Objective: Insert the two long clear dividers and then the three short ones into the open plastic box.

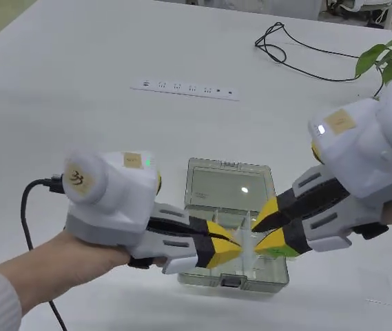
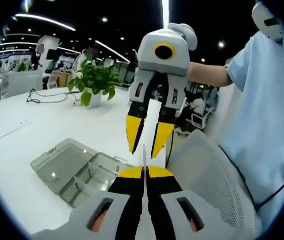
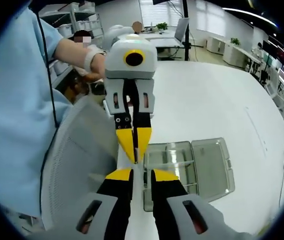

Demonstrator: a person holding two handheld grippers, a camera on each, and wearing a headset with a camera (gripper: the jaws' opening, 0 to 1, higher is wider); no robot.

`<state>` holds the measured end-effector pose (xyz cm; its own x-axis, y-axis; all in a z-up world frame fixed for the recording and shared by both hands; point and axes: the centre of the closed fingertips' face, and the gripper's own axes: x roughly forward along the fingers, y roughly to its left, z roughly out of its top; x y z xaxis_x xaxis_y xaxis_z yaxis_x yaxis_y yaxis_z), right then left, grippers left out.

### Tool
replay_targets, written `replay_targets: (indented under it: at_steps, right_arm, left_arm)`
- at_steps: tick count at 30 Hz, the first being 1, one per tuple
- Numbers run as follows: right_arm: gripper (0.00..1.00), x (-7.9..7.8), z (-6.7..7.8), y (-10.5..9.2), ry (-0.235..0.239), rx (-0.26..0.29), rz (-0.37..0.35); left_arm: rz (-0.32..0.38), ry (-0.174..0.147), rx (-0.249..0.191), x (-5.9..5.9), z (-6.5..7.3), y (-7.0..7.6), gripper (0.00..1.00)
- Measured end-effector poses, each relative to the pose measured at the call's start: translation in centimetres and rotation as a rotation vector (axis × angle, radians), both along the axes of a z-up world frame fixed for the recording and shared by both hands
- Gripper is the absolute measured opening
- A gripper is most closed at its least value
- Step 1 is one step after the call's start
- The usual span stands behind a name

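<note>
The left tool [image 1: 237,247] is clamped on a clear divider [image 2: 143,152] above the box [image 1: 230,186]. The right tool [image 1: 256,236] is open.

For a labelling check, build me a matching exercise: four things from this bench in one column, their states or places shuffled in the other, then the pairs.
1. white-and-yellow left gripper
2. white-and-yellow right gripper
3. clear plastic box
4. long white power strip

A. lid laid open
B. lying flat beyond the box
C. fingers apart
D. fingers shut on a thin clear divider

Pairs: 1-D, 2-C, 3-A, 4-B
</note>
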<state>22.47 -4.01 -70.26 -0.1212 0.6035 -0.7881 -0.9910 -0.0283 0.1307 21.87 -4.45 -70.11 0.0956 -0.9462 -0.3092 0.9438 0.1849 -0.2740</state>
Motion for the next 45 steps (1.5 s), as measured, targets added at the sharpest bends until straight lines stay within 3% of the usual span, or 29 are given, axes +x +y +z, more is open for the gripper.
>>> replay_targets:
  at_steps: [6, 10, 15, 21, 29, 37, 45]
  right_arm:
    - [0.09, -0.7, -0.1, 0.3, 0.038, -0.016, 0.026]
    - [0.05, -1.0, -0.3, 0.4, 0.055, -0.03, 0.037]
    - [0.03, -1.6, -0.4, 0.4, 0.076, -0.052, 0.073]
    - [0.02, -1.7, -0.5, 0.4, 0.076, -0.095, 0.093]
    - [0.02, -0.9, -0.2, 0.5, 0.06, -0.126, 0.103]
    - [0.02, 0.1, -0.5, 0.4, 0.039, -0.158, 0.109]
    - [0.02, 2.8, -2.5, -0.9, -0.022, -0.291, 0.044]
  left_arm:
    - [-0.014, -0.042, -0.015, -0.2, 0.2, -0.2, 0.0]
    - [-0.01, -0.051, -0.029, -0.2, 0.4, -0.3, 0.0]
    - [-0.031, -0.072, -0.012, -0.6, 0.2, -0.3, 0.0]
    - [-0.02, -0.072, -0.008, -0.6, 0.1, -0.4, 0.0]
    - [0.097, -0.04, -0.037, 0.3, -0.2, 0.1, 0.0]
    - [0.223, -0.043, -0.038, 1.2, -1.0, 1.7, 0.22]
    - [0.338, -0.05, -0.008, 2.0, -2.1, 3.2, 0.51]
